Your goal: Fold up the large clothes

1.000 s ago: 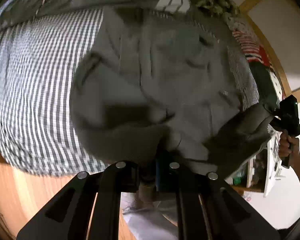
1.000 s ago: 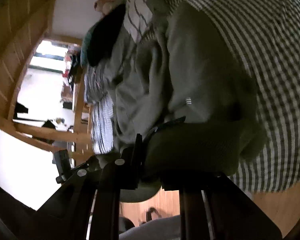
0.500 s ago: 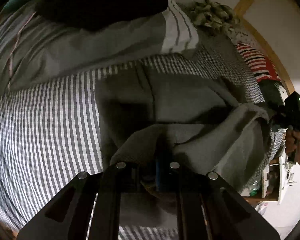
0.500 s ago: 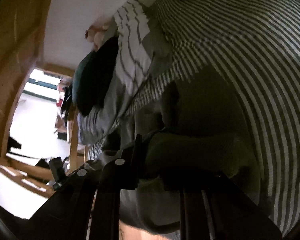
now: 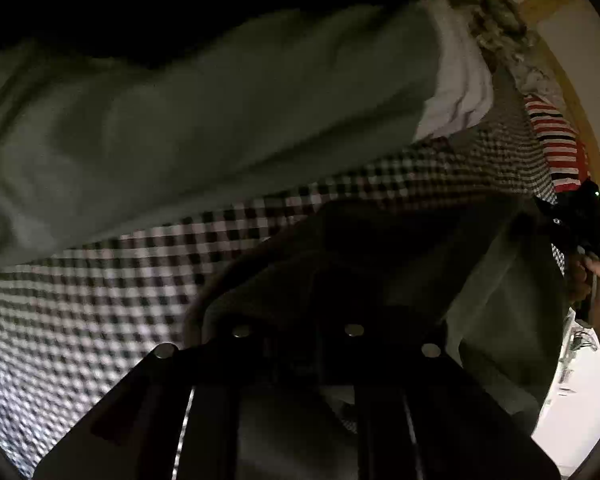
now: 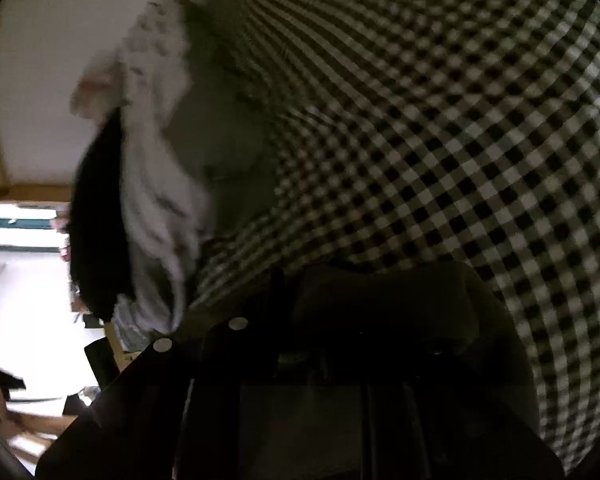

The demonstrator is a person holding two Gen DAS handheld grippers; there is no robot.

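A large grey garment (image 5: 384, 264) lies folded over on the black-and-white checked bedsheet (image 5: 100, 280). My left gripper (image 5: 296, 344) is shut on one corner of the garment, low over the bed. My right gripper (image 6: 336, 344) is shut on the other corner (image 6: 384, 304), which bunches dark over its fingers. The right gripper also shows in the left wrist view (image 5: 580, 224) at the far right, with grey cloth hanging from it. Both views are dim and blurred.
A grey and white pillow (image 5: 220, 120) lies along the head of the bed, with a dark cushion (image 6: 96, 216) on it. A red-striped cloth (image 5: 556, 140) and a wooden bed frame (image 5: 580, 92) are at the right. The checked sheet (image 6: 460, 120) spreads widely.
Both grippers have carried the garment's near edge forward toward the pillows and down close to the sheet. The garment now lies doubled over itself.
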